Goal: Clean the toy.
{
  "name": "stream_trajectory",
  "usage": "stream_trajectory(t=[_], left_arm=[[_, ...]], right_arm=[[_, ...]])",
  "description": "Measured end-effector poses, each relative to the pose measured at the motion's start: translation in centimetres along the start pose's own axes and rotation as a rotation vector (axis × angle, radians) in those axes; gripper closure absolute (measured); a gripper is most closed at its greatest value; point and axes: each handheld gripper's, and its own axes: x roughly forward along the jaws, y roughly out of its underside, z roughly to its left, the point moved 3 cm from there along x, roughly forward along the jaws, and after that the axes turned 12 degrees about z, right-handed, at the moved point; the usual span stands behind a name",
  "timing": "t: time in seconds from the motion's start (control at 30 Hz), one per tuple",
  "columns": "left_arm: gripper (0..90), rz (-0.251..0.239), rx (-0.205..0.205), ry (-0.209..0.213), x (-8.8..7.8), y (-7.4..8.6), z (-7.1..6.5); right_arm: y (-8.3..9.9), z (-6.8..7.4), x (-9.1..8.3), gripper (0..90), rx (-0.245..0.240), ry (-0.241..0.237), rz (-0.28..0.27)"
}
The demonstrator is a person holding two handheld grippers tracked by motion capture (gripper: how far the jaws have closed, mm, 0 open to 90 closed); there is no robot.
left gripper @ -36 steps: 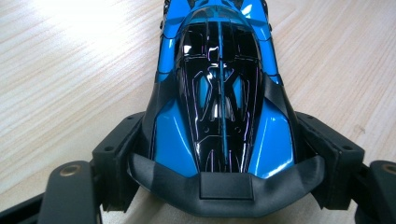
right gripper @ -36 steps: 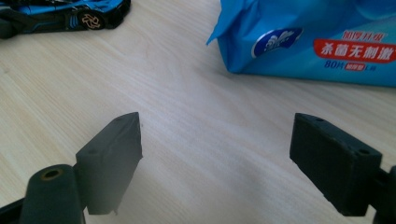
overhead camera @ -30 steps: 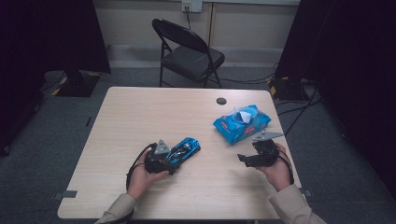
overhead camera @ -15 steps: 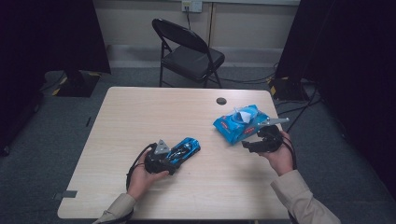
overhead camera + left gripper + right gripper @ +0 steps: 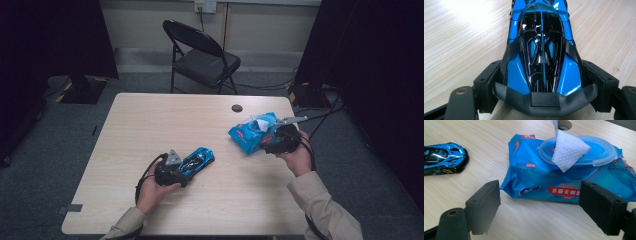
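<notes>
At the left of the counter [image 5: 150,125], the left hand-held gripper [image 5: 172,171] was clamped on the tail of the blue toy car [image 5: 196,159], which lay flat on the wood with its nose pointing away from the person toward the middle. Its own camera showed the black pads [image 5: 489,82] pressed against both flanks of the car [image 5: 541,50], a contact the high view was too coarse to settle.

Further right lay the blue wet-wipe pack [image 5: 252,132], its round lid open and a white wipe [image 5: 260,124] poking up from the slot. The right hand-held gripper [image 5: 272,142] hovered at the pack's near edge with its jaws released and nothing between them. The right gripper view made that plain: the pack [image 5: 554,177] sat beyond both pads, the wipe [image 5: 569,151] standing free above the lid and untouched. It also caught the car [image 5: 442,157] off to its left.

By my reading, the car was secured and the pack was open, but the wipe had yet to be gripped, pulled out and carried over to the car.
</notes>
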Motion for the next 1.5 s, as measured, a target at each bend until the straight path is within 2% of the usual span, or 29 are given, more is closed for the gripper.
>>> stream_trajectory(t=[0.33, 0.47, 0.73, 0.93, 1.0, 1.03, 1.1, 1.17, 1.27, 1.33, 1.47, 1.5], left_arm=[[24.2, 0.000, 0.000, 0.000, 0.0, 0.0, 0.0], [24.2, 0.001, 0.000, -0.001, 0.0, 0.0, 0.0], [24.2, 0.000, 0.000, 0.000, 0.0, 0.0, 0.0], [24.2, 0.000, 0.000, 0.000, 0.0, 0.0, 0.0], [24.2, 0.000, 0.000, 0.000, 0.0, 0.0, 0.0], [24.2, 0.000, 0.000, 0.000, 0.0, 0.0, 0.0], [24.2, 0.000, 0.000, 0.000, 0.0, 0.0, 0.0], [24.2, 0.000, 0.000, 0.000, 0.0, 0.0, 0.0], [24.2, 0.000, 0.000, 0.000, 0.0, 0.0, 0.0], [24.2, 0.000, 0.000, 0.000, 0.0, 0.0, 0.0], [24.2, 0.000, 0.000, 0.000, 0.0, 0.0, 0.0], [24.2, 0.000, 0.000, 0.000, 0.0, 0.0, 0.0]], right_arm=[[-1.0, -1.7, 0.4, 18.5, 0.022, 0.029, 0.005], [-1.7, -1.8, 0.8, 21.3, 0.015, 0.052, 0.033], [-3.4, -2.5, 1.8, 29.8, 0.029, 0.087, 0.011], [-3.8, -2.5, 2.6, 46.6, 0.024, 0.095, 0.038], [-3.7, -2.4, 2.8, 51.7, 0.029, 0.112, 0.036], [-3.7, -2.4, 2.7, 57.2, 0.029, 0.117, 0.039], [-3.8, -2.5, 2.5, 67.2, 0.039, 0.086, 0.036], [-3.9, -2.5, 2.3, 78.0, 0.045, 0.088, 0.040], [-4.0, -2.6, 2.1, 89.2, 0.042, 0.078, 0.057], [-4.2, -2.6, 2.0, 89.9, 0.052, 0.086, 0.059], [-4.6, -2.6, 1.5, 90.0, 0.059, 0.065, 0.047], [-4.7, -2.7, 1.4, 90.0, 0.056, 0.074, 0.040]])
